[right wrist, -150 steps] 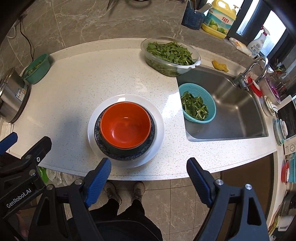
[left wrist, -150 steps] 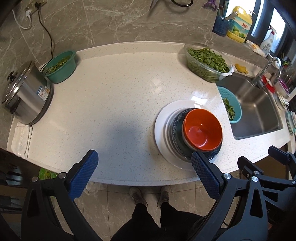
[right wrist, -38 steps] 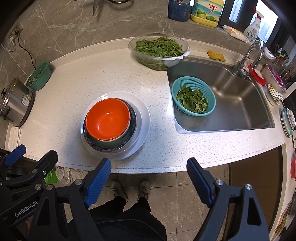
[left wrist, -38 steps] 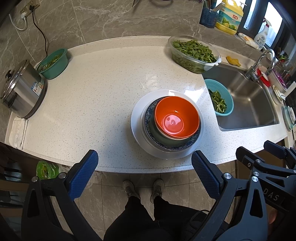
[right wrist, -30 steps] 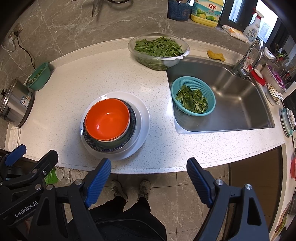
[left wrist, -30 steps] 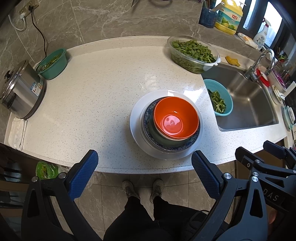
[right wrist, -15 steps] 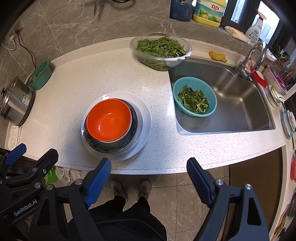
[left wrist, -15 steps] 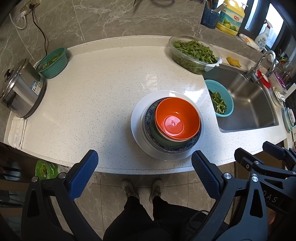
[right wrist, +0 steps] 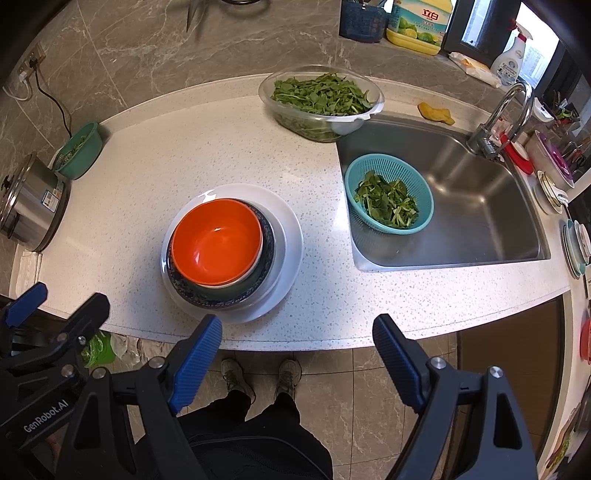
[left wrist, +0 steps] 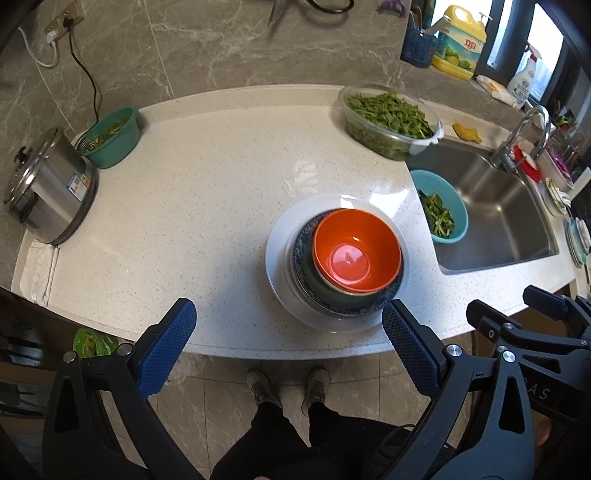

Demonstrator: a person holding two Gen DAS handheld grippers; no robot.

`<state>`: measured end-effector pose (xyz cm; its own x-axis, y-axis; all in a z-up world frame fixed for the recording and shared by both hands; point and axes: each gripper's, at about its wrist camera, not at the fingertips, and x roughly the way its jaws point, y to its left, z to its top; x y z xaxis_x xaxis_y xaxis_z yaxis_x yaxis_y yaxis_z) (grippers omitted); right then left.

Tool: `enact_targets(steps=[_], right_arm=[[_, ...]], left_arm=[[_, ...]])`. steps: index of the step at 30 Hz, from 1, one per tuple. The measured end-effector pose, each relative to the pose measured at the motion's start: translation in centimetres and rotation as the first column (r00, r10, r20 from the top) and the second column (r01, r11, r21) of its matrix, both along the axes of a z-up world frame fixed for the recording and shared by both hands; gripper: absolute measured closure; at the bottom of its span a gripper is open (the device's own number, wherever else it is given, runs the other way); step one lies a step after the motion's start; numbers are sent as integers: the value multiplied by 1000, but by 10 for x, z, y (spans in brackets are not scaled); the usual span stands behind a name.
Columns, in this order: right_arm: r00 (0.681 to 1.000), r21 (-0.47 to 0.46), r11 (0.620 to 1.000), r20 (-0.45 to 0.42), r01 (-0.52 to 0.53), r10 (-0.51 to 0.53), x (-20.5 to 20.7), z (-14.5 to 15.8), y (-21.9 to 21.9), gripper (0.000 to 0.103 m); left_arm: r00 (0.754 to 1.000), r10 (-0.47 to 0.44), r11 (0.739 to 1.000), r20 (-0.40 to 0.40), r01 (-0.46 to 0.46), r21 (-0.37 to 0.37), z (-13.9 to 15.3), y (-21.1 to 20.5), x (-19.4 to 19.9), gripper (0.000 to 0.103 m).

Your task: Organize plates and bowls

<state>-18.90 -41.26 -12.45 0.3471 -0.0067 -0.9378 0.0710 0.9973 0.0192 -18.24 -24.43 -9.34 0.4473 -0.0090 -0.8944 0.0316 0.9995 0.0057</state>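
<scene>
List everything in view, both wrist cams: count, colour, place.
orange bowl: 1, orange, top of the stack
dark green bowl: 1, under the orange bowl
patterned plate: 1, blue, under the bowls
white plate: 1, bottom of the stack, near the front edge
countertop: 1, white speckled
clear bowl: 1, full of greens, behind the sink
colander: 1, teal, greens inside, in the sink
sink: 1, steel, with a tap
green basin: 1, far left
steel pot: 1, left edge
detergent bottle: 1, yellow, on the ledge
spray bottle: 1, white, by the window
left gripper: blue fingers, open, empty
right gripper: blue fingers, open, empty
</scene>
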Motion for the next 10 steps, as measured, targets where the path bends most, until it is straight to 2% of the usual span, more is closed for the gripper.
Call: enact_targets(steps=[10], right_arm=[[1000, 3, 1000, -4, 1, -1, 5, -1, -4, 17]], left_arm=[[1000, 5, 1000, 31, -5, 1, 2, 2, 2, 1]])
